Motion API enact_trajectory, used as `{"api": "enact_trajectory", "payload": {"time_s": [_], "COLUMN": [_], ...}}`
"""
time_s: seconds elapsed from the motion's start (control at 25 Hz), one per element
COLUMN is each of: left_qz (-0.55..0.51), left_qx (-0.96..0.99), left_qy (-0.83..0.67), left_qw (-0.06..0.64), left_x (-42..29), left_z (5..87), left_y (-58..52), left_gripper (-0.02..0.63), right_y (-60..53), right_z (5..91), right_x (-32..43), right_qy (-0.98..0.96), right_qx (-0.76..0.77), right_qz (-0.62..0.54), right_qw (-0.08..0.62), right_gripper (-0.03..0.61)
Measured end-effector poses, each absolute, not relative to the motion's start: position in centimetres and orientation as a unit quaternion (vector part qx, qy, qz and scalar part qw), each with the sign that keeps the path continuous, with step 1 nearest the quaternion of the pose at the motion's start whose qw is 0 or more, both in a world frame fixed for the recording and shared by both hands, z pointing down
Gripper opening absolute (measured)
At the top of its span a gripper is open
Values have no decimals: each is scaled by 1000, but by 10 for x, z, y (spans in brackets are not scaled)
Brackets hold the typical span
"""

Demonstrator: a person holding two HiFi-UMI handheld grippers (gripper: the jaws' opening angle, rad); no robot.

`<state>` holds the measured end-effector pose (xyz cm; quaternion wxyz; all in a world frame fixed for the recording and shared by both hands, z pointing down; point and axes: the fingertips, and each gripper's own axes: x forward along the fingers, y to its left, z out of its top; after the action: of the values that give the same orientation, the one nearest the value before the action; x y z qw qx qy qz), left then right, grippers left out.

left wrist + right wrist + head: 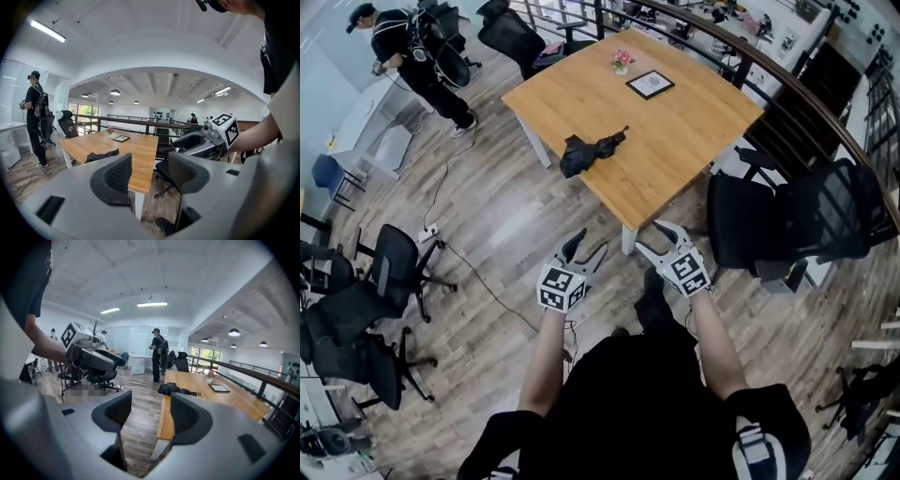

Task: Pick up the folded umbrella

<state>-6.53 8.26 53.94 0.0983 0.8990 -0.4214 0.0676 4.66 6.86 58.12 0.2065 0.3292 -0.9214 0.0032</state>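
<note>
My left tool [149, 174] and right tool [151, 414] both stand spread, with nothing between their dark ribbed pads [117, 176]. Each carries a cube [562, 286] of black-and-white square markers. The folded umbrella [591, 153] lies ahead of both tools, well apart from them, near the closest edge of the bench [694, 122]. It is black, crumpled fabric with one slim end poking out. The bench has a pale wooden top. Farther on sit a flat dark frame [650, 84] and pink flowers [622, 62].
</note>
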Motion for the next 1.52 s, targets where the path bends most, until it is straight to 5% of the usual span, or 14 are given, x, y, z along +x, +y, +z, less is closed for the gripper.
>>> {"api": "enact_trajectory", "payload": {"time_s": [1.52], "left_qz": [120], "left_qx": [823], "left_qy": [-538], "left_qw": [139], "left_x": [-26], "left_z": [561], "left_y": [-121], "left_gripper": [250], "right_y": [-166], "right_z": [618], "right_x": [87], "right_qy": [-957], "right_qx": [202], "right_qz": [50], "right_qw": [203], "right_gripper": [267]}}
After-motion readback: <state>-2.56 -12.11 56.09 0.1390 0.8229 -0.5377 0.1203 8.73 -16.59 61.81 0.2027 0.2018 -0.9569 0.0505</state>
